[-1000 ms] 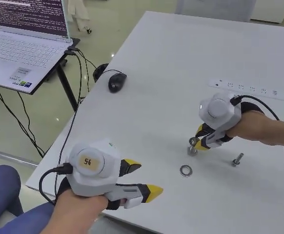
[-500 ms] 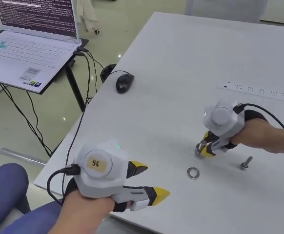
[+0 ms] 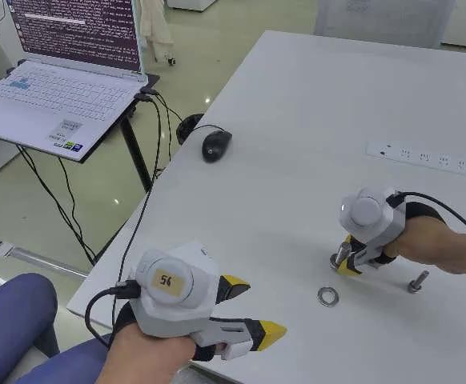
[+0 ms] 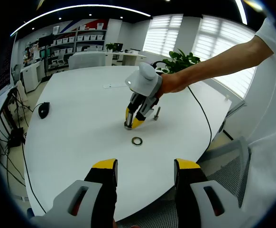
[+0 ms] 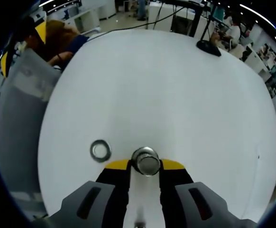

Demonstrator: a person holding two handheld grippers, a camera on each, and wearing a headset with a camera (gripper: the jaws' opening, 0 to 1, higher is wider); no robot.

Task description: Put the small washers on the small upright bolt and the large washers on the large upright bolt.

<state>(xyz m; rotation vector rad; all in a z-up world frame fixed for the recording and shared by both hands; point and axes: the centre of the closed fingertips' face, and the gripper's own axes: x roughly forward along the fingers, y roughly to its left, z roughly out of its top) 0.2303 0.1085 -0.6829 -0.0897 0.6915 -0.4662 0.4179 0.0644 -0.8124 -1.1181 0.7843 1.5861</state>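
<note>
Jaws of the right gripper are drawn close together around the top of the large upright bolt, with one yellow tip on each side of it. In the right gripper view a round metal top is seen lodged between the tips. Whether a washer is being pinched there or the bolt is merely flanked cannot be told. The gripper is held steeply over the bolt, presumably so that a ring can be lined up with the shaft and dropped down it.

A loose washer is seen lying flat on the counter, just to the left of these jaws in their own view and near their tips, so it is judged an easy next pick. The small bolt is found behind the tips, toward the holding hand and on the side away from the loose washer. It is set apart from the large bolt, probably so that the two stacks are not confused.

Jaws of the left gripper are spread wide, with nothing between them. They are pointed across the counter toward the work, with the washer and both bolts well ahead of their tips. This gripper is judged to be held back so that room is given to the right one.
</note>
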